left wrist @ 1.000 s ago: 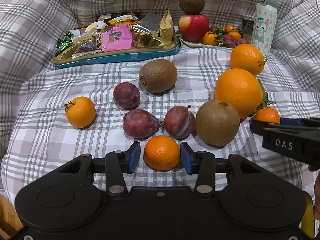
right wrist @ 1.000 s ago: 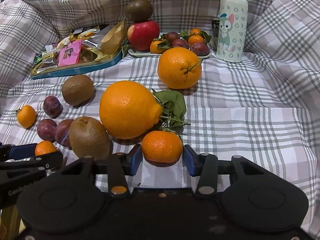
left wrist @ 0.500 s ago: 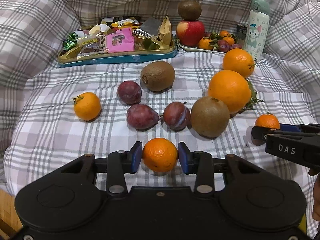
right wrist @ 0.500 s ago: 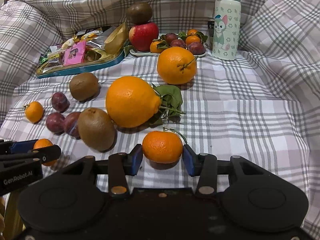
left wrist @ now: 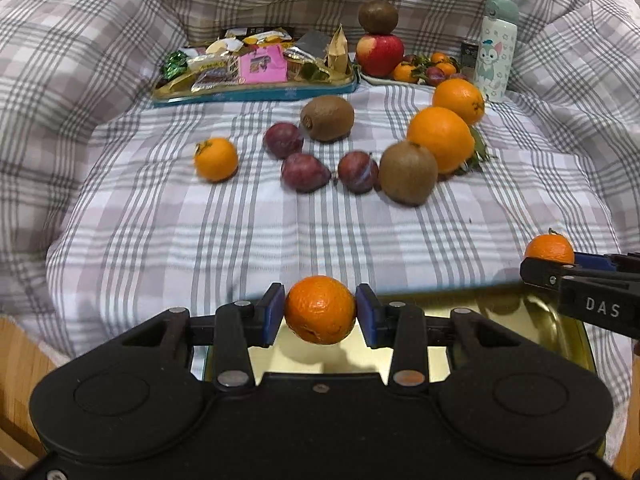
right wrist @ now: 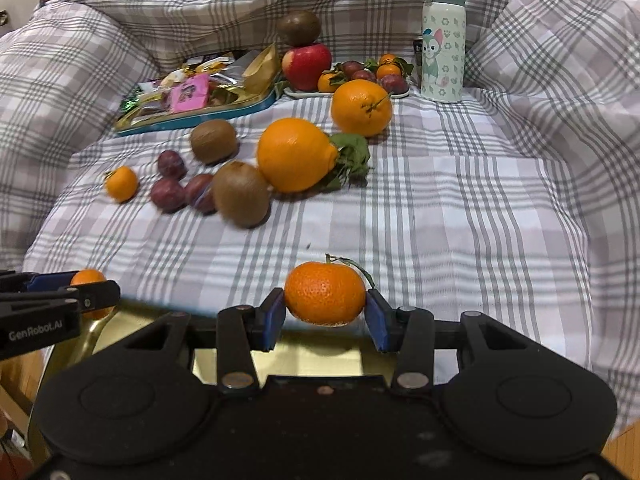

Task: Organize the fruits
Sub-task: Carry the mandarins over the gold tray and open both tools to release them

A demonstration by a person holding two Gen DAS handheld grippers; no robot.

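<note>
My left gripper (left wrist: 320, 314) is shut on a small mandarin (left wrist: 320, 308) and holds it above a gold tray (left wrist: 532, 320) at the near edge. My right gripper (right wrist: 325, 312) is shut on a stemmed mandarin (right wrist: 325, 298), also over the gold tray (right wrist: 320, 354). Farther back on the plaid cloth lie a loose mandarin (left wrist: 216, 159), three plums (left wrist: 305, 172), two kiwis (left wrist: 408, 172) and two large oranges (left wrist: 440, 138). Each gripper shows at the edge of the other's view.
At the back stand a teal tin of snacks (left wrist: 256, 70), a plate (left wrist: 404, 80) with an apple, a kiwi and small fruit, and a cartoon bottle (left wrist: 496, 52). Bunched plaid fabric rises on both sides. Wooden floor shows at the near corners.
Both grippers have lifted their mandarins off the cloth and drawn back toward me. They now hang over the gold tray, which has come into view.
</note>
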